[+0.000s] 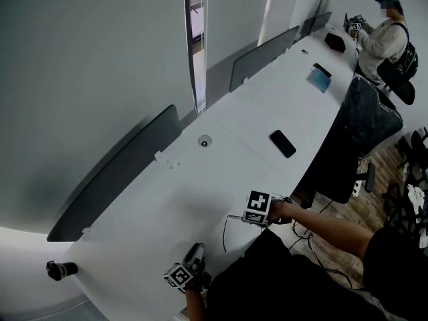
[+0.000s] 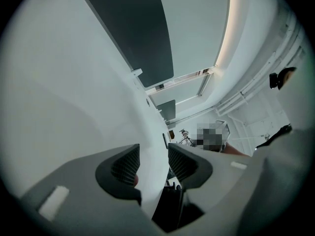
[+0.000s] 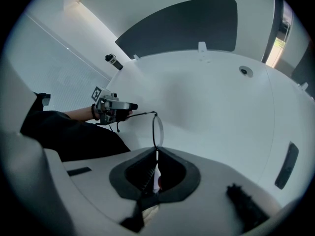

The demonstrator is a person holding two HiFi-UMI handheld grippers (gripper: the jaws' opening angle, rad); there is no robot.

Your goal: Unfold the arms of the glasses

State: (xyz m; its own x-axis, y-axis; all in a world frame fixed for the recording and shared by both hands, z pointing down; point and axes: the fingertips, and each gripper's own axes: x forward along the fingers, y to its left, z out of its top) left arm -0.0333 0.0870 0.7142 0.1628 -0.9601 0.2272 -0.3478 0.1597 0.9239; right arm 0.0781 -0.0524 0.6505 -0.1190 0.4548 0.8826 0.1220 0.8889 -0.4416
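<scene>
Nearest me, the left gripper (image 1: 195, 254) sat at the front edge of the white desk (image 1: 221, 172). Its jaws were released, with a clear gap between the ribbed pads (image 2: 129, 165) and nothing gripped there. Just beyond, the right gripper (image 3: 156, 154) was clenched on the glasses (image 3: 157, 131), pinching the frame at the lens rim, with the lens upright above the jaws. One arm ran from the frame toward the left gripper; I could not tell whether they touched. Further out on the desk lay a black phone (image 1: 283, 143), then a person (image 1: 382, 37) stood at the far end.
</scene>
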